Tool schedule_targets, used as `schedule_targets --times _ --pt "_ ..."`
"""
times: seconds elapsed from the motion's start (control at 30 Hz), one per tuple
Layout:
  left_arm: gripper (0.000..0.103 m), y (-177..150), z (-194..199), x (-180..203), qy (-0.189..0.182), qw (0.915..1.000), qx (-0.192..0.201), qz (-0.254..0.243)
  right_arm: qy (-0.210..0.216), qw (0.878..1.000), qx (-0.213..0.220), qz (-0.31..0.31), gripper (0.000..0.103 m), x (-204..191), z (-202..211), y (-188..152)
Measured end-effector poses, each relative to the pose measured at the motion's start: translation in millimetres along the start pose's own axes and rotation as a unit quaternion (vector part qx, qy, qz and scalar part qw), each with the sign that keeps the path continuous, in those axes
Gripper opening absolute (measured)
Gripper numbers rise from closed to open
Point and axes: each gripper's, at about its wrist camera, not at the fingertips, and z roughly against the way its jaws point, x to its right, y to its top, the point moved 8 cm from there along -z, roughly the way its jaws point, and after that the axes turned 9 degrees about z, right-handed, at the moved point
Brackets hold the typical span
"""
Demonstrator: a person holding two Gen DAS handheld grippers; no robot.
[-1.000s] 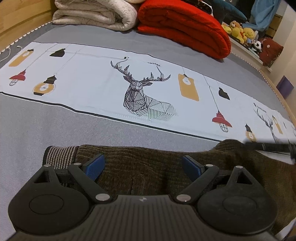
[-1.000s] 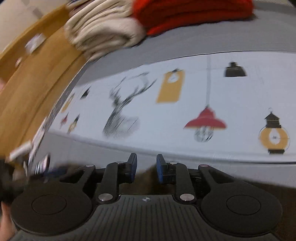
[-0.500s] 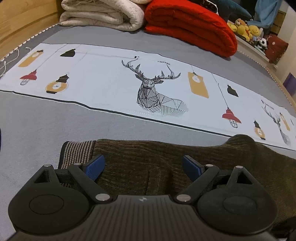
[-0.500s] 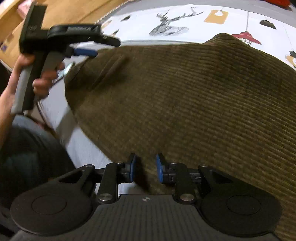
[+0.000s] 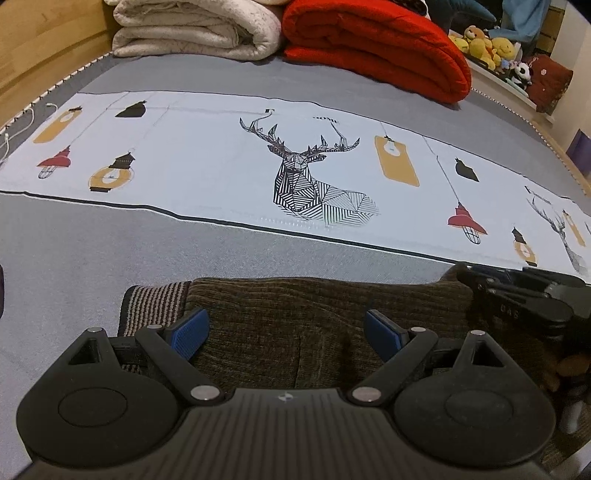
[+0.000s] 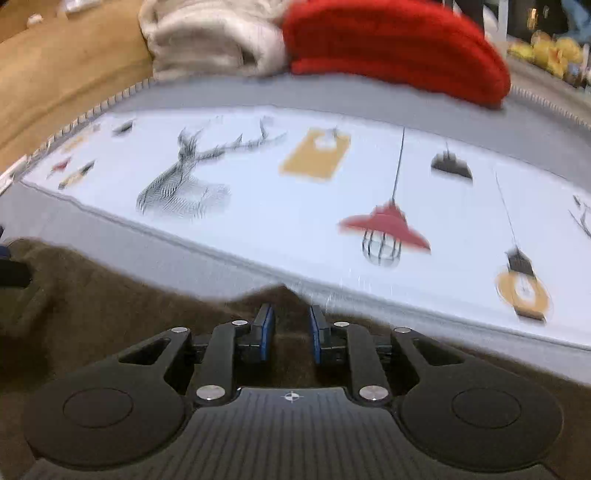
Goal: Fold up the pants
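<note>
Brown corduroy pants (image 5: 332, 291) lie on the grey bed, with a striped knit band (image 5: 155, 302) at their left end. My left gripper (image 5: 284, 317) hovers over them, jaws wide open, nothing between the pads. To its right, my right gripper (image 5: 471, 277) reaches in over the pants' raised edge. In the blurred right wrist view, the right gripper (image 6: 290, 317) has its jaws narrow and closing. A peak of the pants (image 6: 110, 314) rises between its blue pads (image 6: 264, 332).
A printed sheet with a deer (image 5: 317, 177) crosses the bed beyond the pants. A folded cream blanket (image 5: 192, 29) and a red quilt (image 5: 376, 48) lie at the head. Wooden frame (image 5: 44, 48) at left, plush toys (image 5: 491, 44) at back right.
The right gripper swung from facing the person and the spread pants to facing the bed's head. It now shows at the right edge of the left wrist view. The left gripper hardly shifted.
</note>
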Motion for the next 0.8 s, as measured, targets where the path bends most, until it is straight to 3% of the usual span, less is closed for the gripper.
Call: schedule_targets --times 0.17,0.3,0.4,0.47,0.53,0.7,0.8 --pt "0.094 0.3 1.2 -1.3 -0.007 1.0000 -0.002 0.005 0.036 0.997 -0.001 -0.071 0.022 7.8 27.2 -1.7" --pt "0.094 -0.6 -0.5 1.7 0.001 1.0000 -0.001 0.000 0.035 0.999 -0.016 -0.009 0.023 -14.9 41.6 -39.1" --pt "0.094 -1.1 0.6 3.8 0.008 1.0000 0.001 0.000 -0.015 0.999 0.025 0.029 0.023 -28.8 77.3 -40.5" --pt "0.094 -1.5 0.7 4.1 0.009 1.0000 0.002 0.000 -0.014 0.997 0.077 0.026 0.033 -34.6 107.2 -36.5" --pt "0.094 -1.7 1.0 4.1 0.010 1.0000 0.002 0.000 -0.008 0.997 0.077 0.027 0.041 -41.0 119.8 -41.7" --pt "0.095 -2.6 8.1 5.8 -0.004 0.9999 -0.009 0.011 0.085 0.996 -0.015 -0.036 0.041 -58.9 126.4 -80.0" --pt "0.095 -5.9 15.6 11.4 -0.021 0.9997 -0.012 0.008 0.128 0.990 -0.017 -0.051 0.041 -75.1 147.8 -93.0"
